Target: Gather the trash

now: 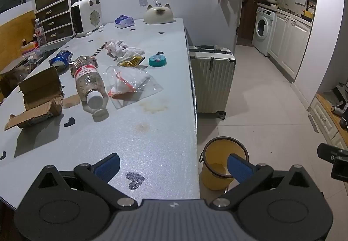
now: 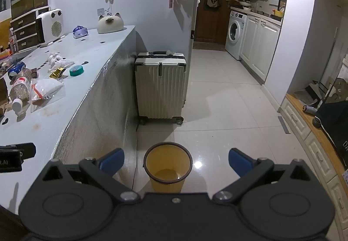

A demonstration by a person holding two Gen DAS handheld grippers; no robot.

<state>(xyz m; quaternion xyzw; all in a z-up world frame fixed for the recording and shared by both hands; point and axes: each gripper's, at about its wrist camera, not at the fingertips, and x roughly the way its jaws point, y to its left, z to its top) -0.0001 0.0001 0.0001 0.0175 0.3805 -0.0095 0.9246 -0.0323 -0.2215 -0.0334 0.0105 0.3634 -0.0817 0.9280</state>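
Trash is seen spread over the grey table (image 1: 152, 132) only in full from the left wrist view: a torn cardboard box (image 1: 37, 99) at the left edge, a clear plastic bottle (image 1: 89, 82) lying on its side with its white cap toward the camera, a crushed blue can (image 1: 61, 60) behind it, a clear plastic bag (image 1: 130, 84) with red trim just beside the bottle, a gold wrapper (image 1: 131, 61), crumpled tissue (image 1: 124, 49) and a teal round lid (image 1: 157, 60) farther back. From the right wrist view the same litter is compressed into the left margin, and the box is cut off almost entirely.

What is shown better by the right wrist view is the yellow bin (image 2: 168, 167) — it stands on the tiled floor beside the table's side wall, its dark rim fully visible, with the white suitcase (image 2: 161, 86) behind it. In the left view the bin is partly hidden by a blue finger pad.

The left gripper (image 1: 174, 167) is held over the table's near corner, its jaws spread wide with nothing between them. The right gripper (image 2: 176, 160) is held above the bin, likewise spread and unloaded.
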